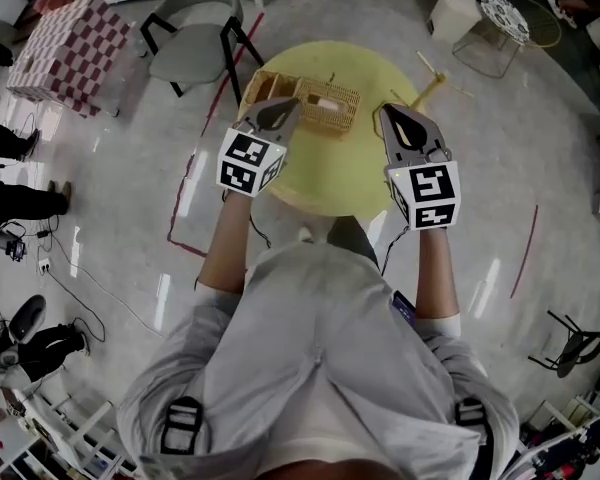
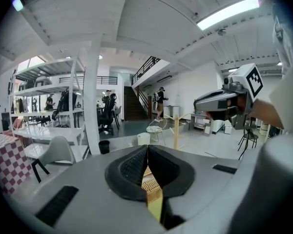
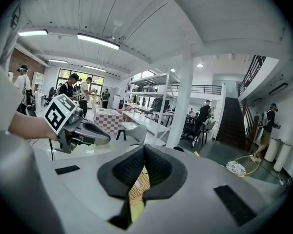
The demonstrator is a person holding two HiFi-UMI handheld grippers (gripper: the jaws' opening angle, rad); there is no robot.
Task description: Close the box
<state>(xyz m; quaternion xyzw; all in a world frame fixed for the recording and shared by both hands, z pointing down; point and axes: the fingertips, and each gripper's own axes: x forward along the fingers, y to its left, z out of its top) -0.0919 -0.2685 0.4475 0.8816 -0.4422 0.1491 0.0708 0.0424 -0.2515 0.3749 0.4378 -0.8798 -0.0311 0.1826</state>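
A wicker box point(image 1: 332, 108) stands at the far side of the round yellow table point(image 1: 330, 173), with its lid point(image 1: 265, 86) laid open to the left. My left gripper point(image 1: 286, 106) hovers shut just in front of the lid, holding nothing. To the right of the box, my right gripper point(image 1: 390, 112) is also shut and holds nothing. In the left gripper view the pads point(image 2: 132, 167) meet at the tips, and a strip of wicker point(image 2: 150, 182) shows below them. The right gripper view shows the same: pads point(image 3: 158, 169) together, wicker point(image 3: 140, 183) beneath.
A grey chair point(image 1: 195, 28) stands behind the table on the left, and a red-checkered box point(image 1: 70, 43) sits further left. A wooden stand point(image 1: 430, 78) and a white wire stool point(image 1: 505, 18) are at the back right. Red tape lines point(image 1: 190, 183) mark the floor.
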